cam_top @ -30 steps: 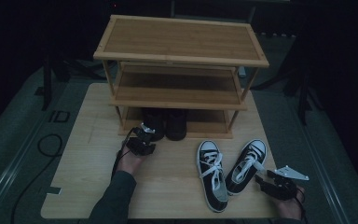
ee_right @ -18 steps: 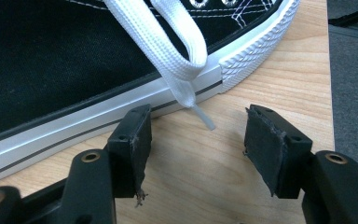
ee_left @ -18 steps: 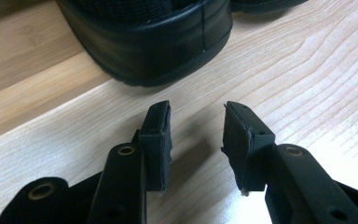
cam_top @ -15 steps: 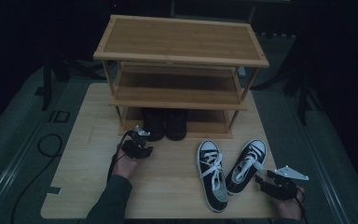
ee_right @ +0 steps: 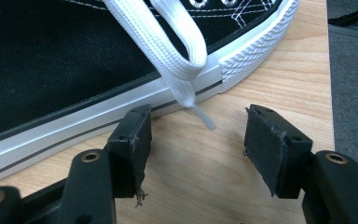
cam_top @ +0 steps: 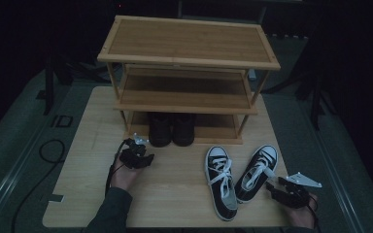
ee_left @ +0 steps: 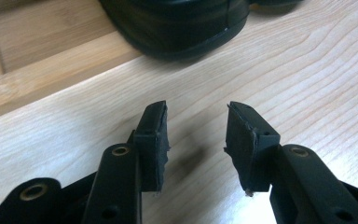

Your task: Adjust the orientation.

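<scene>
My left gripper (cam_top: 141,154) sits on the bench (cam_top: 175,194) just short of the black shoes (cam_top: 171,130) under the rack (cam_top: 187,63); its fingers (ee_left: 151,135) have just been opening and stand apart with nothing between them; my right gripper (cam_top: 284,190) waits beside the right-hand sneaker (cam_top: 257,172), fingers (ee_right: 130,140) apart and empty, a white lace (ee_right: 168,51) trailing just ahead; the other sneaker (cam_top: 221,182) lies alongside.
</scene>
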Demonstrator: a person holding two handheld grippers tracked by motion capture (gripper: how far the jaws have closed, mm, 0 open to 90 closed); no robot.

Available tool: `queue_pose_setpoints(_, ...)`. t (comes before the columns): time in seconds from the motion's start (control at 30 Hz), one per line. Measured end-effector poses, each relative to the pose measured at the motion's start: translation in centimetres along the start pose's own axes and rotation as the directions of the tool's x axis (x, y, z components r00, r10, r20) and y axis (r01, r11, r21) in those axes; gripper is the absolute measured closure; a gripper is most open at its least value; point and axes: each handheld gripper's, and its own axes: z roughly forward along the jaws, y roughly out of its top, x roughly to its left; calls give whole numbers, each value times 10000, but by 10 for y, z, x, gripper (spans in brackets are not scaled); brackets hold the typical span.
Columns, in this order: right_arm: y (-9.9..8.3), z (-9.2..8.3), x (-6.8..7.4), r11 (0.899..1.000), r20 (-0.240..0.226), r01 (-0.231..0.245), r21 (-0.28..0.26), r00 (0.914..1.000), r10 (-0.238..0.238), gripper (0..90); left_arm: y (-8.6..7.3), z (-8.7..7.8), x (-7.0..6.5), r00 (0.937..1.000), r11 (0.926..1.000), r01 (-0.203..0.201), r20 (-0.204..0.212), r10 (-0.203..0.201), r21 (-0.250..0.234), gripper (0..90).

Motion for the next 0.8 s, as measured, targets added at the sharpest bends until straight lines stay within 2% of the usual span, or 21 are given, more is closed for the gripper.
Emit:
queue_pose_setpoints(0.23, 2, 0, 1, 9997, 177, -148, 169, 9997, 145, 370, -10, -4, 7, 9994, 9994, 326, -65, -326, -128, 585)
queue_pose_setpoints(0.37, 4, 0, 1, 9993, 192, -93, 353, 9998, 87, 353, -17, -8, 8, 9995, 9994, 291, -79, -293, -190, 584)
queue_pose_setpoints(0.5, 6, -1, 2, 9986, 148, -158, 507, 9998, 151, 401, -17, -10, 14, 9985, 9982, 548, -9, -548, -254, 584)
queue_pose_setpoints(0.7, 10, -3, 5, 9969, -24, -172, 770, 9998, 174, 430, -17, -11, 14, 9987, 9984, 512, 26, -512, -241, 584)
queue_pose_setpoints(0.8, 13, -7, 8, 9960, -213, 40, 897, 9998, -21, 444, -18, -12, 13, 9988, 9985, 498, 43, -497, -217, 581)
